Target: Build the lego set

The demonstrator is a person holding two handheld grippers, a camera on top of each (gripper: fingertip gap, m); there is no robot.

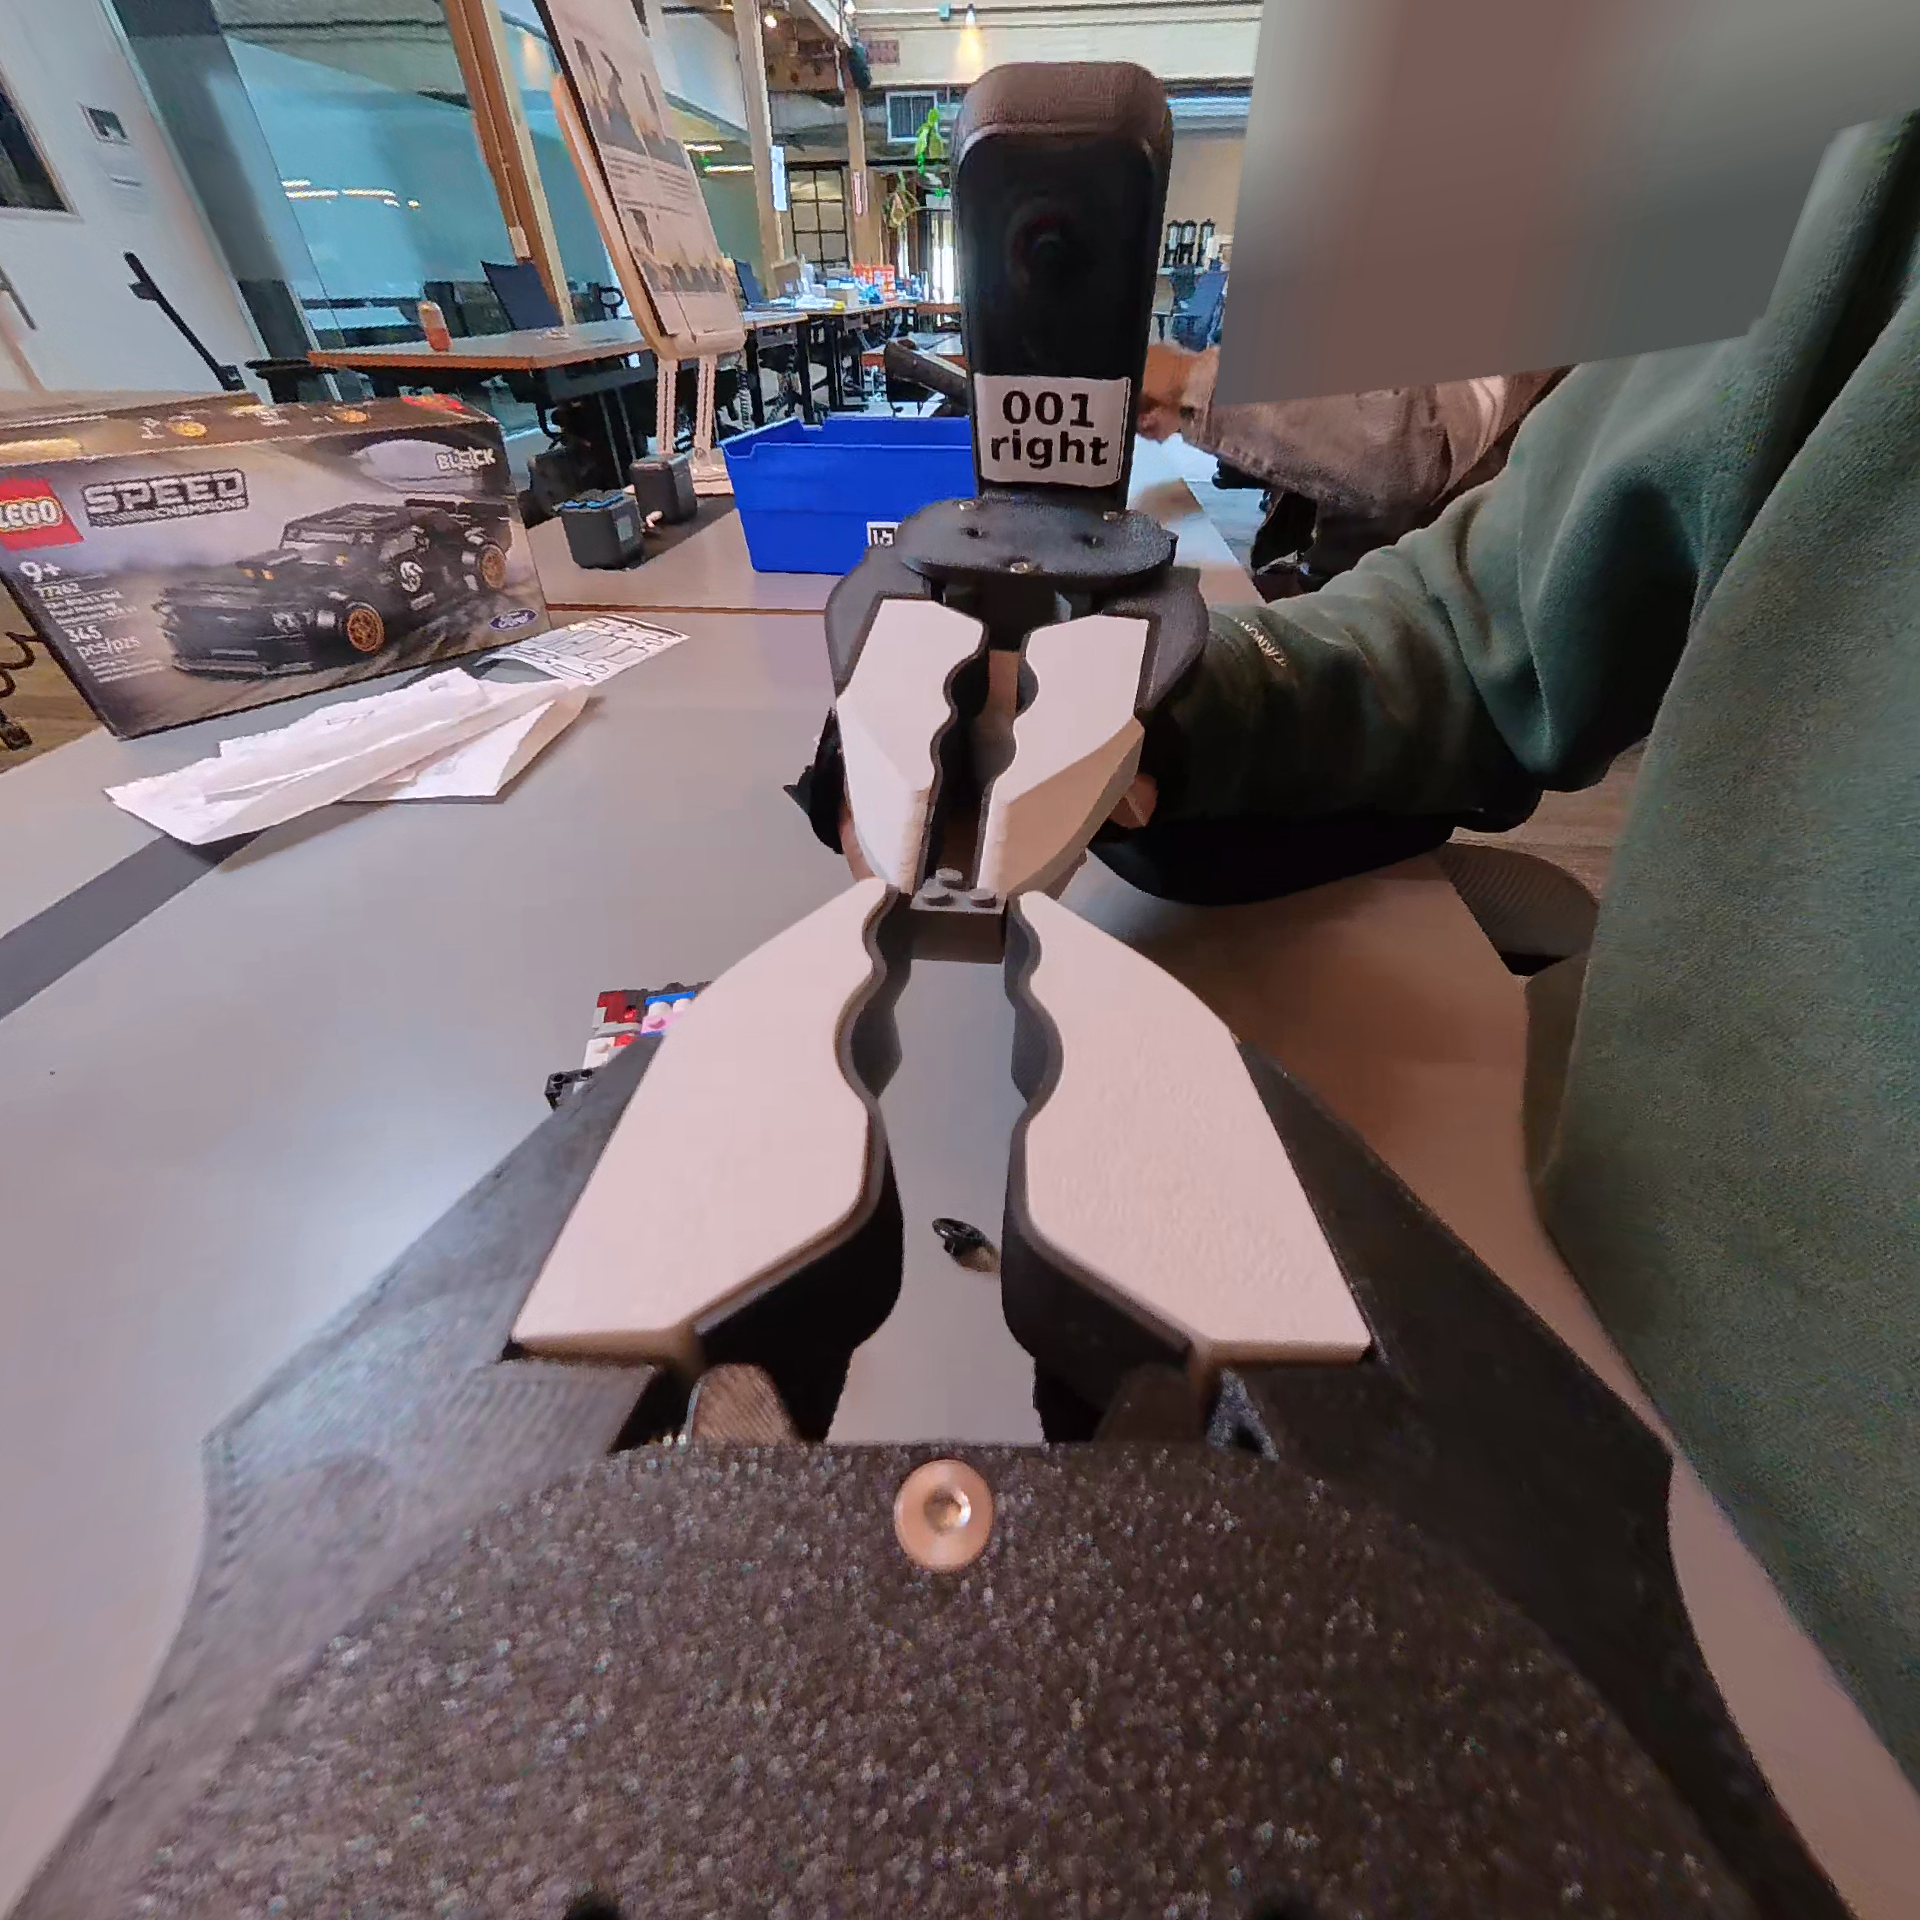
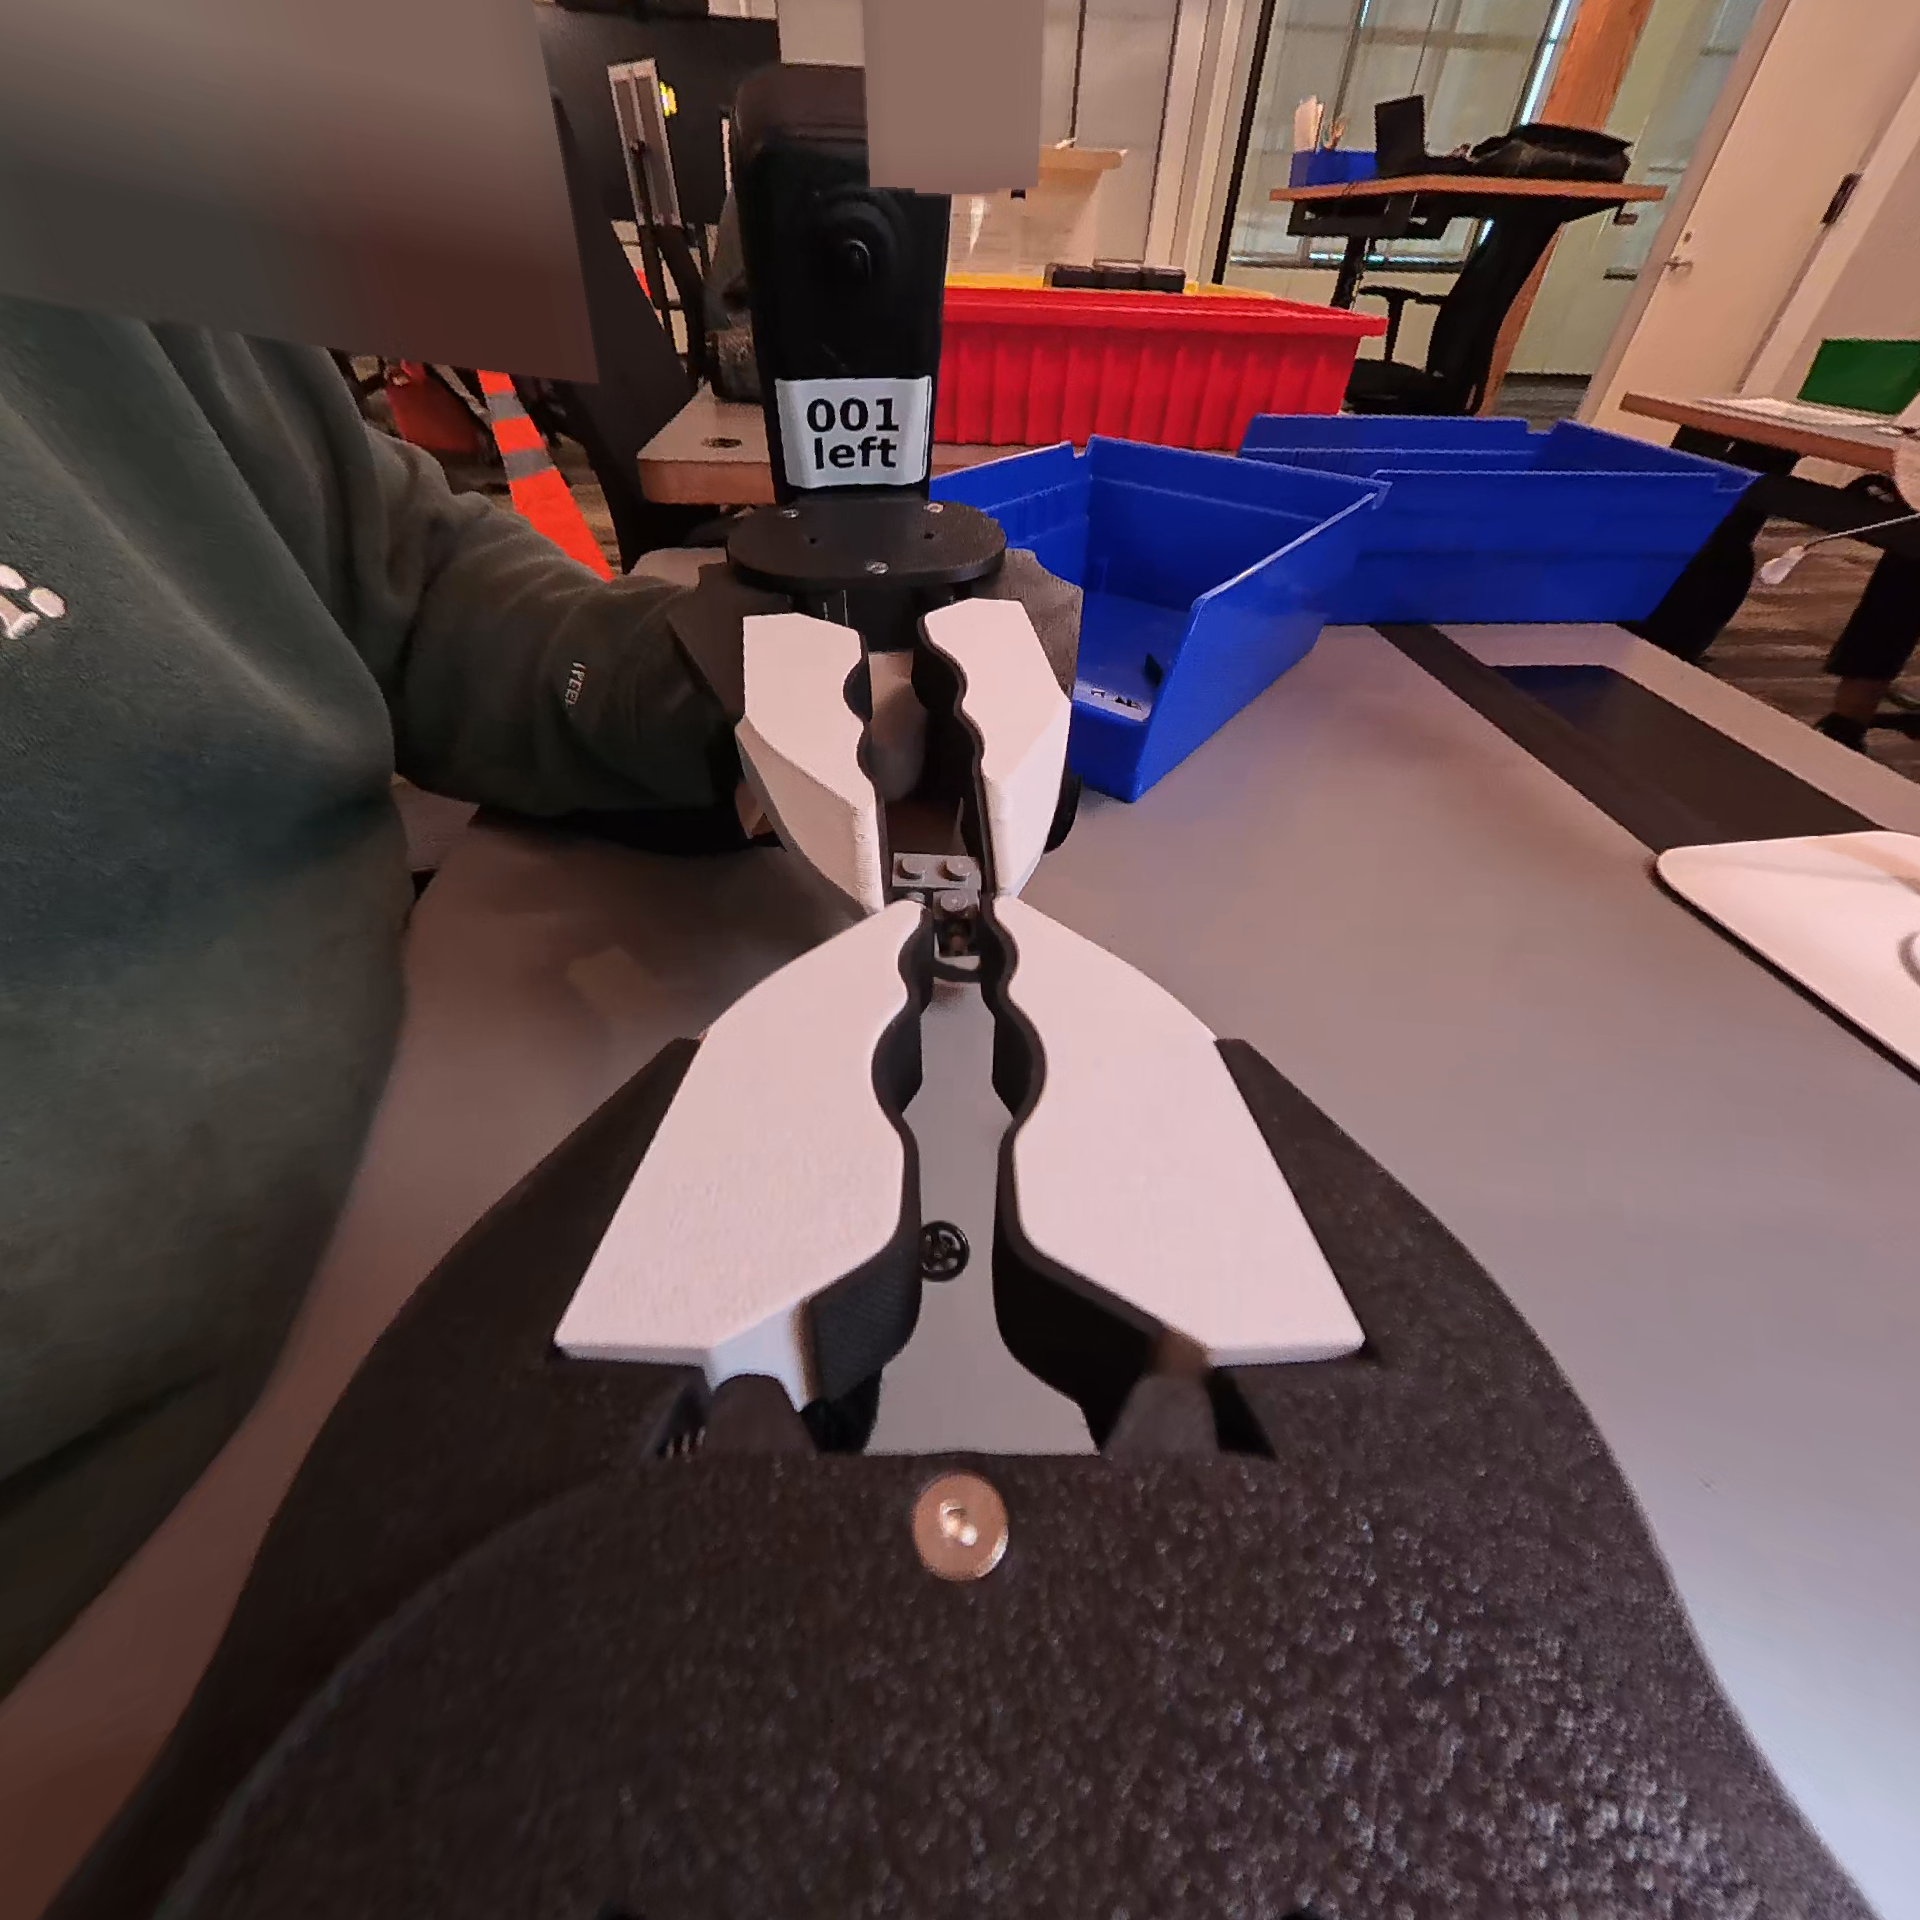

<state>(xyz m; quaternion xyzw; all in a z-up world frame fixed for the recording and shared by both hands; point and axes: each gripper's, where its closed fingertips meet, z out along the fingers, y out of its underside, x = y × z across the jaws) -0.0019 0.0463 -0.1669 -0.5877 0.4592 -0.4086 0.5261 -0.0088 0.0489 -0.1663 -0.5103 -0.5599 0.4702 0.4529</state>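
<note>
I am clamping my left gripper [image 1: 958,914] jaws on a dark grey brick [image 1: 958,902] above the bench [image 1: 312,1039], tip to tip with my right gripper [image 2: 958,925], whose jaws are pinching a smaller grey piece [image 2: 954,928] (partly hidden), the two pieces touching.

The left hand-held gripper [image 1: 958,920] points toward 12 o'clock, its white fingers [image 1: 727,1122] nearly closed and pinching at the tips. The right hand-held gripper [image 2: 951,920] faces it tip to tip, pinching likewise. Green sleeves [image 1: 1455,665] trail behind.
</note>
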